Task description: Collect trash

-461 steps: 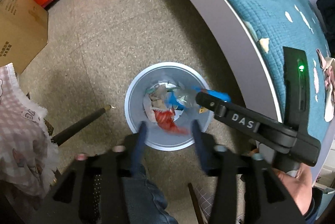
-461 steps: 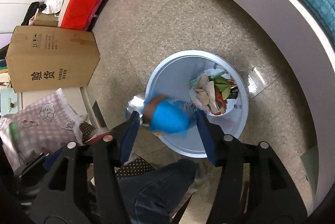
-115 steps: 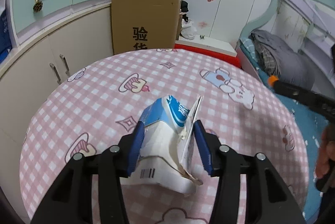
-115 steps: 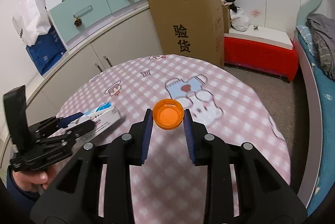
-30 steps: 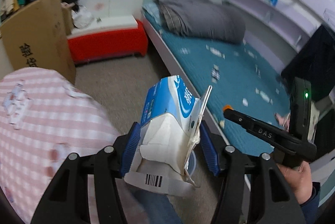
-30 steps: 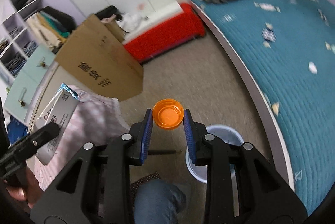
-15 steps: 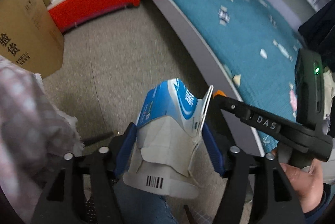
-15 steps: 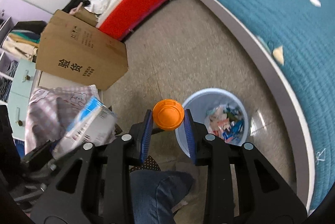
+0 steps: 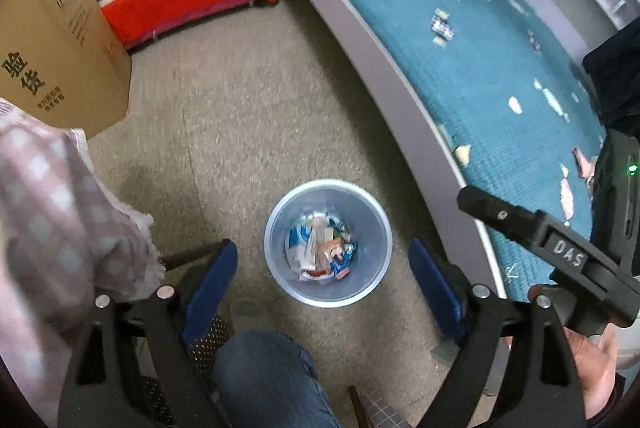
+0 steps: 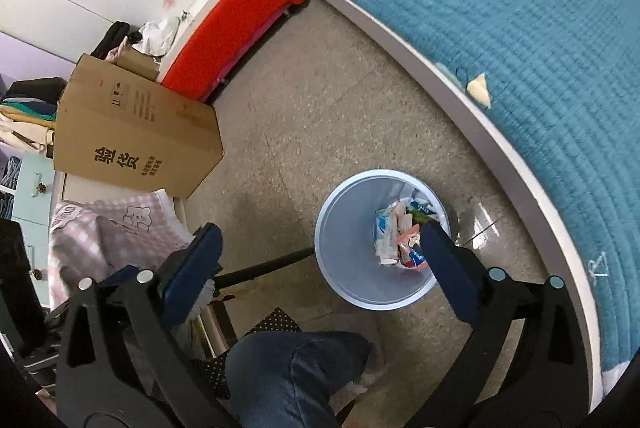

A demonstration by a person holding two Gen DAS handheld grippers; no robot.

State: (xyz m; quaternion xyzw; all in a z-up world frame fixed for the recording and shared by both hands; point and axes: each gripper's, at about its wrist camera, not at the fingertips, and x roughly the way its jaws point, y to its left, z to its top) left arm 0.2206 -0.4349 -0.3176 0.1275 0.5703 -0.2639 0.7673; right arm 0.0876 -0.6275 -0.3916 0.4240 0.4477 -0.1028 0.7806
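- Pale-blue plastic bin stands on the speckled floor just beside the bed frame, holding the trash at its bottom.
- Left gripper and right gripper both hang over it, jaws opening with nothing between them.
- To drop well, I judge each gripper should stay centred over the rim while it releases.
- A second ago the left one clamped a milk carton and the right an orange cap; both are gone from the jaws.
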